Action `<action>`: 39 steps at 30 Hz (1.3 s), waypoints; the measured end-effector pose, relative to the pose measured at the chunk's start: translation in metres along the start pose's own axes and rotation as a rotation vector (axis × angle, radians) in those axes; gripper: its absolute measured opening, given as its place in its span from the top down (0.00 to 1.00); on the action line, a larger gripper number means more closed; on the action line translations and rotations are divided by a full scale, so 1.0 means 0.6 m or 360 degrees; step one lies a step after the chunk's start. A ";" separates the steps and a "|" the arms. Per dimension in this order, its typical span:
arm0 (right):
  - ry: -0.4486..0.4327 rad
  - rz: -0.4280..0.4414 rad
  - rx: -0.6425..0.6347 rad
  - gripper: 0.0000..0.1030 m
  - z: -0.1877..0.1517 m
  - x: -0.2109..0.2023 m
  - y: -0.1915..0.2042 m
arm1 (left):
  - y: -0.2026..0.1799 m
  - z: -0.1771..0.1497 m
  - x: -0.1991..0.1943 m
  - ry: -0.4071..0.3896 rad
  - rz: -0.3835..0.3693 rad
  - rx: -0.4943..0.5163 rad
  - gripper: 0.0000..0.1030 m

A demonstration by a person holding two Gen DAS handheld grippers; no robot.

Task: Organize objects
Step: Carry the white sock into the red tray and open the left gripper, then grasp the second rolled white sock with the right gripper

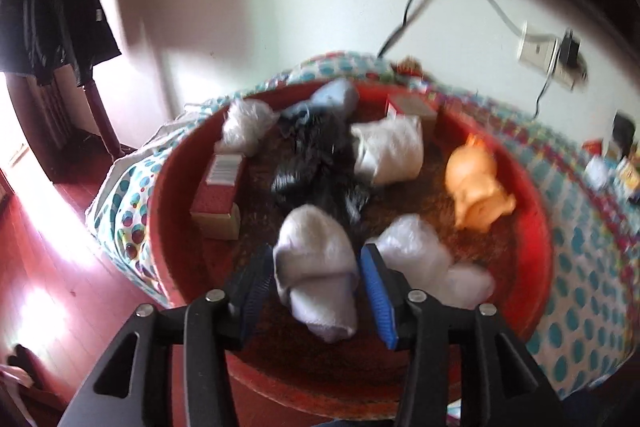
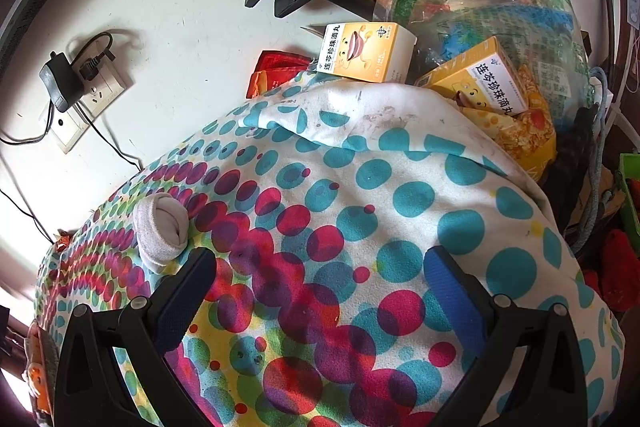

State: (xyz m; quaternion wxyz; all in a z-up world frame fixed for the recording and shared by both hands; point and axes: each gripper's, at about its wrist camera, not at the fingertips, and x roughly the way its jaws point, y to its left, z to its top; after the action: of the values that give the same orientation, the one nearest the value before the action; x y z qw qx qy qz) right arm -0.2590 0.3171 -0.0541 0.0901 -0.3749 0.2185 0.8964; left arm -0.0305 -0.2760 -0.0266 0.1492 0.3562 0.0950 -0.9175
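A rolled white sock (image 1: 316, 267) sits low in the centre of the left wrist view, between the blue pads of the left gripper (image 1: 316, 285), whose jaws stand close against its sides over the red basin (image 1: 536, 227). Only this view shows the basin's contents: a black bag (image 1: 316, 167) in the middle, another white bundle (image 1: 390, 151) above right, an orange toy (image 1: 478, 187) at the right, a red box (image 1: 218, 191) at the left, and a clear-wrapped bundle (image 1: 416, 251) just right of the held sock. The right wrist view alone shows the right gripper (image 2: 316, 281), spread wide and holding nothing above the dotted cloth (image 2: 400, 187), a second rolled sock (image 2: 162, 231) beside its left finger, and two yellow boxes (image 2: 364, 53) at upper centre.
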 end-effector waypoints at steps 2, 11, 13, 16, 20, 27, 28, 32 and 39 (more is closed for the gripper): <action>0.0000 0.0000 0.0000 0.00 0.000 0.001 0.001 | 0.008 0.012 -0.041 -0.0151 -0.0028 -0.0042 0.53; 0.0017 -0.0038 -0.0034 0.00 -0.001 0.004 0.006 | -0.041 -0.042 -0.217 -0.0831 0.0021 0.0221 0.22; 0.0044 -0.0110 -0.0089 0.00 -0.001 0.010 0.018 | -0.057 -0.071 -0.206 -0.0755 -0.0068 0.0271 0.22; 0.0131 -0.0259 -0.0251 0.00 -0.004 0.026 0.050 | -0.074 -0.106 -0.179 -0.0597 -0.0212 0.0279 0.22; 0.0080 -0.0245 -0.0421 0.00 -0.024 0.011 0.107 | -0.091 -0.113 -0.171 -0.0501 -0.0416 0.0218 0.22; 0.0056 -0.0174 -0.0686 0.02 -0.023 0.033 0.235 | -0.117 -0.123 -0.171 -0.0472 -0.0460 0.0337 0.22; 0.0069 -0.0165 -0.0690 0.02 -0.019 0.044 0.244 | -0.117 -0.124 -0.170 -0.0458 -0.0465 0.0335 0.22; 0.0110 -0.0181 -0.0668 0.14 -0.005 0.080 0.264 | -0.114 -0.123 -0.168 -0.0455 -0.0467 0.0324 0.22; 0.0194 -0.0164 -0.0638 0.56 -0.005 0.121 0.264 | -0.111 -0.123 -0.157 -0.0413 -0.0461 0.0305 0.22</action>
State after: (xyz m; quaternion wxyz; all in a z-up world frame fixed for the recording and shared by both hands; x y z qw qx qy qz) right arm -0.3597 0.1750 -0.0560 0.0460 -0.4495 0.0215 0.8918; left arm 0.0591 -0.1732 -0.0114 -0.0078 0.2301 0.0376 -0.9724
